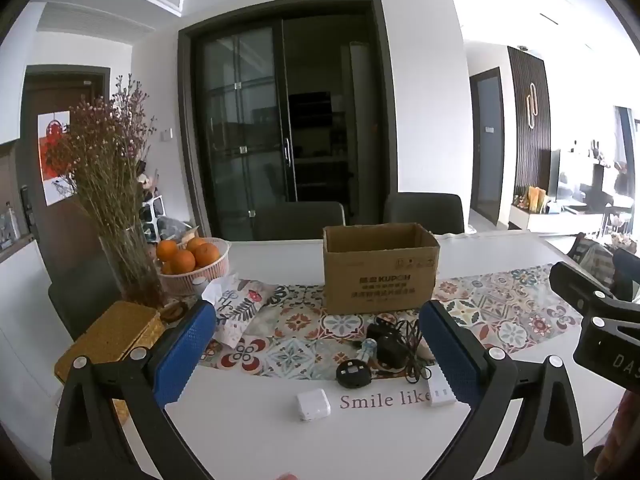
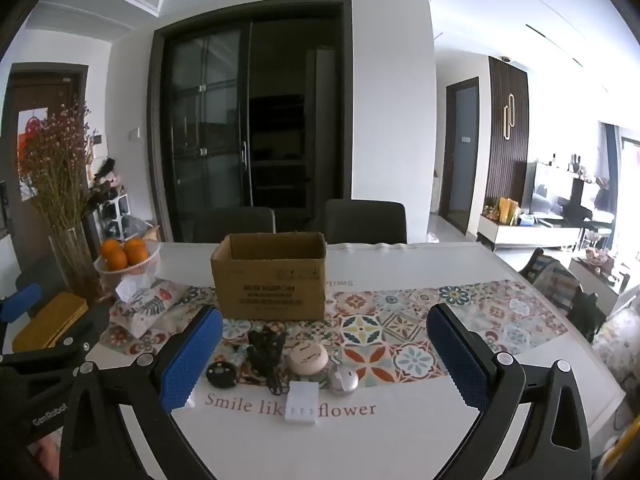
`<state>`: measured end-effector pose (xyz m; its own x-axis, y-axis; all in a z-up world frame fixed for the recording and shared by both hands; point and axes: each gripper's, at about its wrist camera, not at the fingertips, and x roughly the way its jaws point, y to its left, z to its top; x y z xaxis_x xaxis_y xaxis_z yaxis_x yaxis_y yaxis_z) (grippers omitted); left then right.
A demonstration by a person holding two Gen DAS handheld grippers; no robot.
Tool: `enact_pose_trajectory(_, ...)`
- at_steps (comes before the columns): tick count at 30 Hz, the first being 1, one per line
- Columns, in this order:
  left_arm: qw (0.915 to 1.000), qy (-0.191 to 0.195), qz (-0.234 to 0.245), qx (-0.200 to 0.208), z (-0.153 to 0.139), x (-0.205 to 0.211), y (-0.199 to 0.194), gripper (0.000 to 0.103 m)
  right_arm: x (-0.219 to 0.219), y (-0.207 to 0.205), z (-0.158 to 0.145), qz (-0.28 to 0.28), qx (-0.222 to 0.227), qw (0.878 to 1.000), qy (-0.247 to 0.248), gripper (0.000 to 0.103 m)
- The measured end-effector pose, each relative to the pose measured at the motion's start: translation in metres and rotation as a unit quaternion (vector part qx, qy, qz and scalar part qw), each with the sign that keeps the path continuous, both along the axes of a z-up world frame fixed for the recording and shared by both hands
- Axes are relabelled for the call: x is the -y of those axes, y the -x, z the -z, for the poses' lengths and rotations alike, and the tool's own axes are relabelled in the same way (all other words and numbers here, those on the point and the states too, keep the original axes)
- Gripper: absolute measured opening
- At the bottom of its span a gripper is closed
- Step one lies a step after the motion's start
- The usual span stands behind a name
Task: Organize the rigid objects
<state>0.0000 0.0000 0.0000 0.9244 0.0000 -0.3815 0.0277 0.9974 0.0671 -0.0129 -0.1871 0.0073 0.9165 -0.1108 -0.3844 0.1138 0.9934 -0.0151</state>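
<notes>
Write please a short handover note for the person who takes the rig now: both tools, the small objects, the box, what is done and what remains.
Left tool: open, holds nothing.
Right tool: open, holds nothing.
Cardboard box: upright and open on the table runner; its inside is hidden.
Between box and tools: black round gadget, black adapter with cable, beige round case, silver round item, white power strip, white charger cube.
Done: nothing visible.
Left: probably box them all.

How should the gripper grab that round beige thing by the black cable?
Probably best to take the round beige case across its curved rim, coming down from above with the open right gripper. It lies flat like a puck, so its sides are the only faces the two pads could squeeze. The black cable crowds its left side, so keep the fingers clear of that.
</notes>
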Motion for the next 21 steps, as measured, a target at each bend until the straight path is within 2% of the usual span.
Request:
enact_pose_trajectory(2,1.0000,0.000,-0.003,0.003,-0.0003,0.0000,0.0003,0.103,0.0005,-0.0006,-0.0001,0.000,0.004,1.000,-0.014,0.103)
enact_pose_trajectory(8,0.9998,-0.003,-0.010,0.019,-0.0057,0.0041,0.0062,0.103,0.0004,-0.0032,-0.0005,0.001,-0.002,1.000,-0.006,0.103)
enact_pose_trajectory(11,0.9999,0.011,-0.009,0.010,-0.0025,-0.0053,0.0020,0.103,-0.0029,-0.0005,0.0036,0.000,-0.001,1.000,-0.007,0.103)
enact_pose_trajectory(21,0.9999,0.006,-0.009,0.013,-0.0014,-0.0037,0.0019,0.103,-0.0024,-0.0015,0.0049,0.000,-0.001,1.000,-0.007,0.103)
